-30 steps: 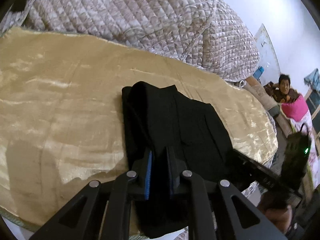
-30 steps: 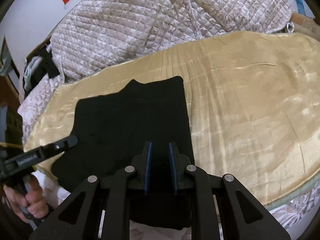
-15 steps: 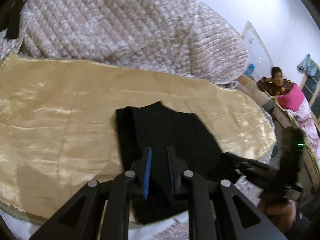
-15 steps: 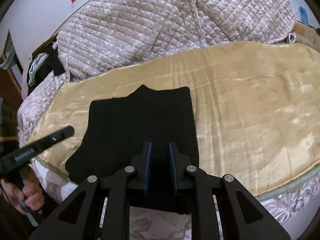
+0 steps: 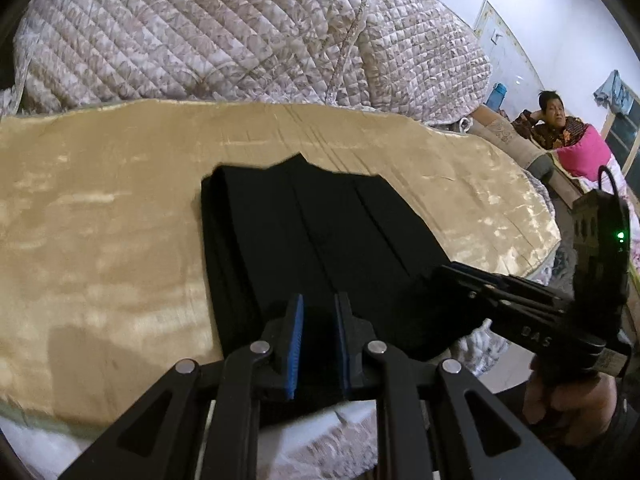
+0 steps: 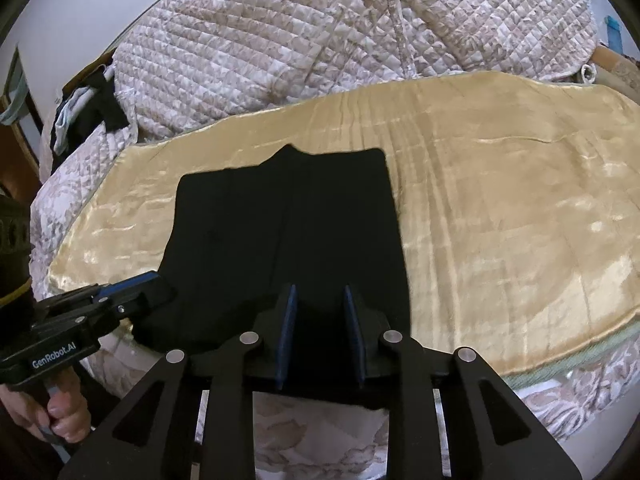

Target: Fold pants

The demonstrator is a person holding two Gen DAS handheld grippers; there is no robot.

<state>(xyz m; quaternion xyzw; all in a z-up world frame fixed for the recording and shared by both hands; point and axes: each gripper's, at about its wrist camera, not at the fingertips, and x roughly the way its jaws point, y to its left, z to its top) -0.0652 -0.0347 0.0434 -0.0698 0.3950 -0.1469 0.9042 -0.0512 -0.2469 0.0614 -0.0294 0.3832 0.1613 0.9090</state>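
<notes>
The black pants (image 5: 320, 240) lie folded into a flat block on the gold blanket (image 5: 100, 220), near its front edge; they also show in the right wrist view (image 6: 288, 232). My left gripper (image 5: 318, 312) is over the block's near left end, its jaws a small gap apart with nothing clearly between them. My right gripper (image 6: 320, 304) is over the near right end, jaws a wider gap apart, empty. Each gripper shows in the other's view: the right one (image 5: 460, 276), the left one (image 6: 152, 284).
A large quilted duvet (image 5: 240, 40) is piled behind the blanket. A person (image 5: 556, 120) reclines at far right in the left wrist view. Dark clothes (image 6: 92, 112) lie at the left end of the bed. The bed's front edge (image 6: 560, 364) is just below the grippers.
Both grippers have pulled back toward the bed's front edge. The right gripper's jaws have spread wider. The folded pants stay where they lie.
</notes>
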